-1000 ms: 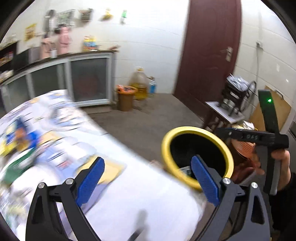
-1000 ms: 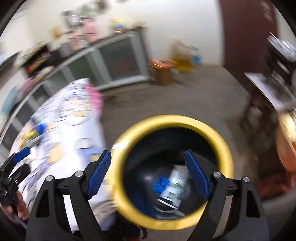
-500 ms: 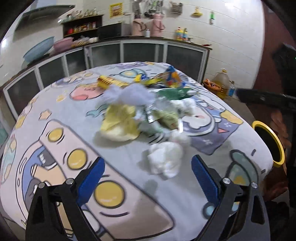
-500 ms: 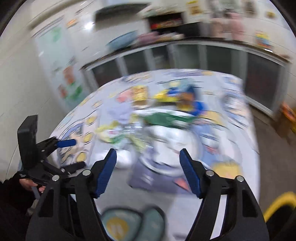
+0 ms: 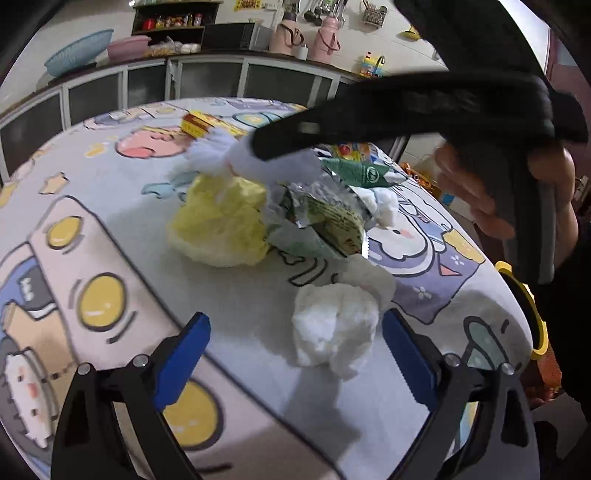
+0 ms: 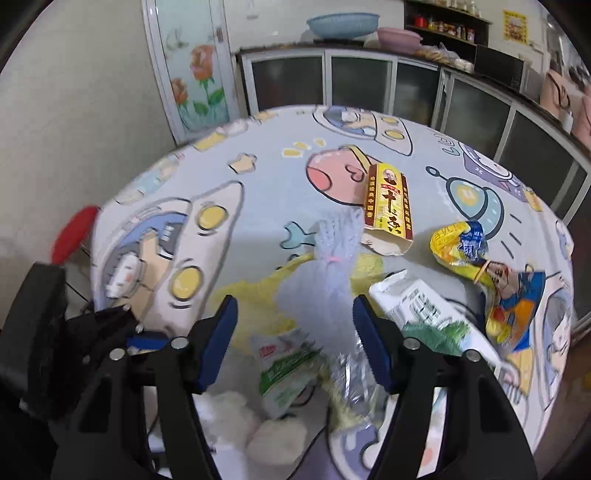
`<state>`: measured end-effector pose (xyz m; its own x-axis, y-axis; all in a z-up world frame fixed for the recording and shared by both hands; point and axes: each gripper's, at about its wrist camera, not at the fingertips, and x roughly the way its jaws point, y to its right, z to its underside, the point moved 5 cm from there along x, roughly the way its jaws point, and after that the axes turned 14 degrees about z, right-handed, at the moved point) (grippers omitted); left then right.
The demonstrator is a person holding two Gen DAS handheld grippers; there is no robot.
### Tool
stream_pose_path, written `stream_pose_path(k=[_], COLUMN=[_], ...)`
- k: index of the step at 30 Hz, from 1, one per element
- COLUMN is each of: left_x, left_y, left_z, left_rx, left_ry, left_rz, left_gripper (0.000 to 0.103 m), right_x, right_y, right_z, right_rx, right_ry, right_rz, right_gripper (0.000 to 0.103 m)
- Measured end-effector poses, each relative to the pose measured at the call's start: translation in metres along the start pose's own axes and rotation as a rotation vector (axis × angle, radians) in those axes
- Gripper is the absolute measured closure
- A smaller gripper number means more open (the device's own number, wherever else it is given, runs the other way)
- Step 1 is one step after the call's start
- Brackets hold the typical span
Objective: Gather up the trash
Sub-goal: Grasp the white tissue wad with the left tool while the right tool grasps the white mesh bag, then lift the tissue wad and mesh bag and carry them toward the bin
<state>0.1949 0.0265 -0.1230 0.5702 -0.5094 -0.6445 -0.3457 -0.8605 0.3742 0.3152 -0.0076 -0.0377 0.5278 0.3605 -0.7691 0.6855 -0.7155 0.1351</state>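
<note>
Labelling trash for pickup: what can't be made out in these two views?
- Bin: left view shows only a rim sliver, contents hidden; right view, absent.
- Carton: its near end hidden behind right gripper.
- Pile's far side: left view, blocked by the right gripper's body.

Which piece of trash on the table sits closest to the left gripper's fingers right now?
The white crumpled tissue wad, just ahead of the left gripper near its right finger. The yellow crumpled wad and green packet lie farther back.

One desk (image 5: 258,325). Two white wads (image 5: 336,332). One yellow bag (image 5: 221,225). One tassel (image 6: 332,251). One box (image 6: 388,203). One carton (image 6: 424,306). One bin (image 5: 532,306). Two flasks (image 5: 284,33). Two basins (image 6: 343,24). Two grippers (image 5: 295,354).
</note>
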Motion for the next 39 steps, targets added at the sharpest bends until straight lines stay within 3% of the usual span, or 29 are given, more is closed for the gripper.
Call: stream_pose_path(k=[7,9,12,13,14,16,23,33,39], left_x=[0.025,0.027,0.029,0.029,0.030,0.029,0.014,-0.036,-0.068], left_y=[0.001,0.002,0.003,0.006,0.008,0.010,0.006,0.007,-0.002], left_z=[-0.005,-0.007,-0.009,-0.010,-0.010,-0.010,-0.011,-0.009,0.003], left_rx=[-0.003,0.001,-0.007,-0.018,-0.030,-0.026,-0.080,-0.064,-0.065], left_ry=[-0.031,-0.031,-0.029,-0.028,-0.030,-0.020,0.009,0.067,0.085], left_rz=[0.031,0.033,0.058,0.096,0.128,0.124,0.171,0.137,0.077], left_gripper=[0.014,0.019,0.039,0.053,0.060,0.063,0.067,0.067,0.067], right_x=[0.030,0.038,0.042,0.043,0.043,0.041,0.024,-0.005,-0.013], right_y=[-0.003,-0.002,-0.001,0.001,0.002,0.001,0.005,0.005,-0.001], right_z=[-0.002,-0.003,-0.006,-0.006,-0.007,-0.010,-0.017,-0.022,-0.027], right_rx=[-0.036,-0.035,-0.022,-0.012,0.000,0.002,0.059,0.087,0.082], right_ry=[-0.097,-0.120,-0.133,-0.138,-0.139,-0.133,-0.106,-0.057,-0.037], right_rz=[0.028,0.036,0.028,0.035,0.036,0.034,-0.002,-0.023,0.002], right_gripper=[0.052,0.055,0.061,0.070,0.078,0.084,0.086,0.086,0.086])
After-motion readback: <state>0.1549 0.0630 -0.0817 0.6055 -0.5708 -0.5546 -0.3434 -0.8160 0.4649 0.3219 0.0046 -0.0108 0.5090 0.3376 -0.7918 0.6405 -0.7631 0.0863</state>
